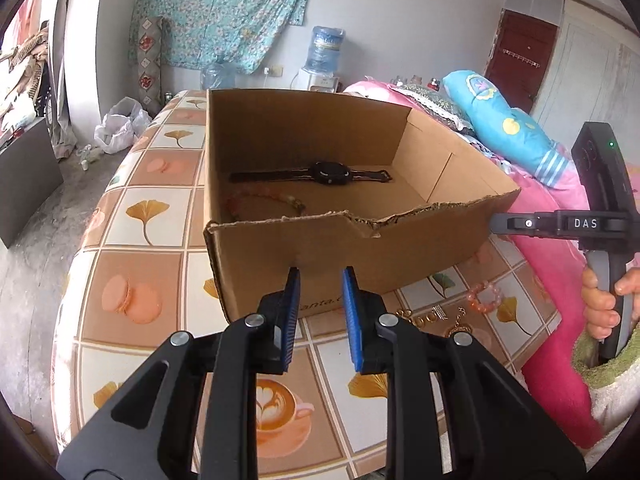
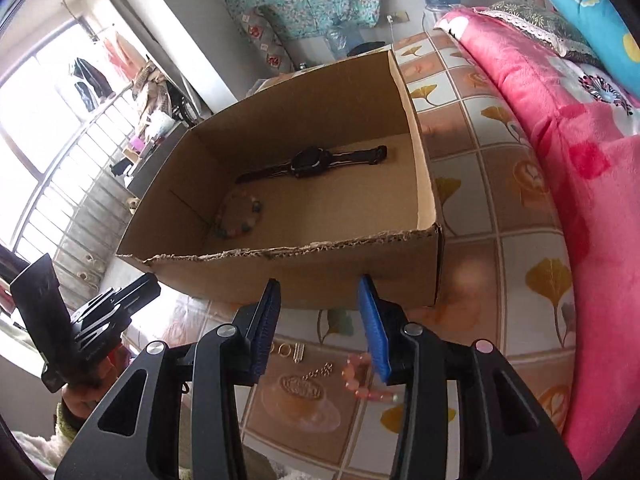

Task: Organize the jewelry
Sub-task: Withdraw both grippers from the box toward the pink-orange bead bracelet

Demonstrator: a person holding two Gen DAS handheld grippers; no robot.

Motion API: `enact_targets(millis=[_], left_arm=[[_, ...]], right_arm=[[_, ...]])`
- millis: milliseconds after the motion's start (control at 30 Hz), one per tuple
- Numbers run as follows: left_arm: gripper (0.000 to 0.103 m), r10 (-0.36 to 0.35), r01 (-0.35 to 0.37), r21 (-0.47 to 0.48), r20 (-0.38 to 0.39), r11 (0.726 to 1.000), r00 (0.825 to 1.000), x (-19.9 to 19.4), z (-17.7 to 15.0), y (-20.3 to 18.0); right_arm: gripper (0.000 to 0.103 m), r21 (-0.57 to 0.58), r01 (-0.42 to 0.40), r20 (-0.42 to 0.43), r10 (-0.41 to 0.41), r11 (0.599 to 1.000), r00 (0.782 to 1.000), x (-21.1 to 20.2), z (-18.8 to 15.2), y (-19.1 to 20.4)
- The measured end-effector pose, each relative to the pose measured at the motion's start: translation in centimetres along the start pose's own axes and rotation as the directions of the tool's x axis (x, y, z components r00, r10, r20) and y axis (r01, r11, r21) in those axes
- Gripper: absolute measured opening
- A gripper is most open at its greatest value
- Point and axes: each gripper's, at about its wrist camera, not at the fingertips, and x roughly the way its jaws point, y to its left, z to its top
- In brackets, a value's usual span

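Observation:
An open cardboard box (image 1: 320,248) (image 2: 304,276) stands on the patterned tablecloth. Inside lie a black watch (image 1: 330,174) (image 2: 308,164) and a multicoloured bead bracelet (image 1: 264,204) (image 2: 240,220). In front of the box on the cloth lie a pink bead bracelet (image 1: 485,298) (image 2: 360,380), gold rings (image 1: 420,318) (image 2: 286,350) and a small gold chain (image 2: 318,371). My left gripper (image 1: 321,276) is open and empty, just before the box's near wall. My right gripper (image 2: 319,284) is open and empty above the loose jewelry, its right finger covering part of the pink bracelet.
A pink floral blanket (image 2: 580,140) and a blue pillow (image 1: 508,128) lie along the right side. The cloth's edge (image 1: 80,240) drops to the floor on the left. A hand (image 1: 600,304) holds the right gripper's handle at the right edge.

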Motion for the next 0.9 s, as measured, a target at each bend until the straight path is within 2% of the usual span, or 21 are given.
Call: enact_targets(millis=[100,233,367,500,633,667,733,800,900], left_arm=[[0.021,0.009,-0.009,0.000,0.011,1.000,1.000,0.4,0.3,0.0],[0.021,-0.044,0.044,-0.020,-0.001,0.999,0.999,0.6,-0.8,-0.2],[0.021,-0.087,0.086,-0.016,-0.067,0.996,0.994,1.5,-3.3,-1.3],[0.021,-0.057,0.060,0.027,-0.122,0.998,0.991,2.4,-5.3,-2.6],[0.022,-0.025,0.031,0.047,-0.134,0.998,0.991,3.0,-6.1,-2.9],[0.023,-0.009,0.017,0.064,-0.130,0.998,0.991,3.0,-6.1,-3.1],[0.023,0.029,-0.017,0.100,-0.127,0.995,0.991,3.2,-6.1,-3.4],[0.023,0.064,-0.049,0.128,-0.121,0.991,0.991,3.3,-6.0,-3.7],[0.024,0.088,-0.071,0.148,-0.109,0.986,0.990,3.2,-6.1,-3.8]], right_arm=[[0.040,-0.033,0.044,0.014,-0.043,0.999,0.999,0.1,0.8,0.1],[0.066,-0.069,0.113,0.039,-0.111,0.991,0.993,-1.5,-0.4,-0.2],[0.076,-0.112,0.200,0.007,-0.201,0.973,0.980,-2.2,-3.7,-0.3],[0.080,-0.168,0.256,-0.048,-0.267,0.952,0.963,-1.1,-7.5,-0.2],[0.081,-0.209,0.342,-0.080,-0.365,0.916,0.928,1.2,-9.8,-0.6],[0.088,-0.218,0.357,-0.084,-0.382,0.909,0.920,1.7,-10.0,-0.6],[0.096,-0.239,0.373,-0.054,-0.396,0.896,0.917,2.0,-10.2,-0.2],[0.096,-0.246,0.377,-0.036,-0.397,0.893,0.917,2.0,-10.3,-0.1],[0.096,-0.212,0.350,-0.050,-0.368,0.912,0.929,1.9,-10.3,-0.6]])
